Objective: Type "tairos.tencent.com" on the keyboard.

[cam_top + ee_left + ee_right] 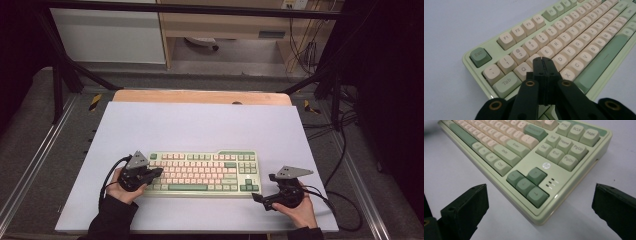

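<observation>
A pale green keyboard (pixel 205 172) with cream and green keys lies on the white mat (pixel 200 125), near its front edge. My left gripper (pixel 159 173) is at the keyboard's left end, shut with nothing between its jaws. In the left gripper view its joined tips (pixel 543 60) hover over the letter keys between W and S on the keyboard (pixel 574 37); whether they touch is unclear. My right gripper (pixel 257 197) is open, just off the front right corner. In the right gripper view its jaws stand wide either side of that corner of the keyboard (pixel 529 157), near the arrow keys (pixel 527 185).
The mat covers a wooden table (pixel 200 96) inside a black frame (pixel 60 80). Cables (pixel 345 165) trail off the right side. Yellow-black tape marks (pixel 95 101) sit at the far corners. Cabinets (pixel 110 35) stand beyond the table.
</observation>
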Demonstrator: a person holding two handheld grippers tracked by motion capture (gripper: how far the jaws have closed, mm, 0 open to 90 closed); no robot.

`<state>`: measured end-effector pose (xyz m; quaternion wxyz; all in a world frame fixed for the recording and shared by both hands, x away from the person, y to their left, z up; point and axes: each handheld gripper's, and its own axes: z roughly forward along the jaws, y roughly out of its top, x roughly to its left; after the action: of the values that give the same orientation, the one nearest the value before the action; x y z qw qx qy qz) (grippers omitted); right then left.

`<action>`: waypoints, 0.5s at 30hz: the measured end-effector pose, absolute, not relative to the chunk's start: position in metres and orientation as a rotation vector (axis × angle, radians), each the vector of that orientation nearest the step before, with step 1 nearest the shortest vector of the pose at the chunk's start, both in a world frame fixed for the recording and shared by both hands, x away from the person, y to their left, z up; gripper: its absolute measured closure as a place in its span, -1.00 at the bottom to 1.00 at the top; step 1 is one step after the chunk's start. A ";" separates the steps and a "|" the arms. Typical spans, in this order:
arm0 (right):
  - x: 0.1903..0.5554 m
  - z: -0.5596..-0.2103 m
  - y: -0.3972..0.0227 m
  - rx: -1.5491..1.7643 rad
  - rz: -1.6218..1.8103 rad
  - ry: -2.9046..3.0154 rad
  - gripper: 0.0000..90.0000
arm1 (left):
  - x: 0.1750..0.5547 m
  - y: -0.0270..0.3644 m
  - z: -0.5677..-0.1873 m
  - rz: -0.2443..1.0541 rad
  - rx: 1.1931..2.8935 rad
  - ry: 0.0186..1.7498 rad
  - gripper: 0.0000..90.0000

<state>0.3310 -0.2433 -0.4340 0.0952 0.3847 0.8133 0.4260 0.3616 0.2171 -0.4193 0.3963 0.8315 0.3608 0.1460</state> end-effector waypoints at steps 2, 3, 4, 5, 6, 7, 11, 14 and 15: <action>0.331 -0.432 -0.242 1.122 1.277 2.404 -0.92 | 0.361 0.218 -0.419 0.370 2.105 0.913 1.00; 0.331 -0.431 -0.240 1.121 1.275 2.403 -0.89 | 0.361 0.219 -0.419 0.370 2.103 0.912 1.00; 0.331 -0.430 -0.239 1.119 1.278 2.400 -0.87 | 0.361 0.219 -0.418 0.369 2.101 0.912 1.00; 0.331 -0.429 -0.238 1.104 1.275 2.402 -0.83 | 0.360 0.220 -0.418 0.371 2.099 0.912 1.00; 0.331 -0.427 -0.236 1.101 1.281 2.398 -0.79 | 0.360 0.220 -0.418 0.371 2.097 0.913 1.00; 0.331 -0.426 -0.235 1.092 1.293 2.397 -0.74 | 0.360 0.220 -0.418 0.370 2.096 0.913 1.00; 0.332 -0.422 -0.227 1.061 1.332 2.404 -0.53 | 0.360 0.220 -0.418 0.366 2.100 0.910 1.00; 0.334 -0.418 -0.220 1.034 1.343 2.417 -0.36 | 0.360 0.221 -0.418 0.368 2.100 0.911 1.00; 0.334 -0.417 -0.217 1.024 1.343 2.421 -0.30 | 0.360 0.221 -0.418 0.367 2.099 0.911 1.00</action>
<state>0.3342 -0.2172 -0.4168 0.0946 0.3453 0.8165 0.4530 0.3600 0.2211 -0.4181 0.4006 0.8298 0.3603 0.1452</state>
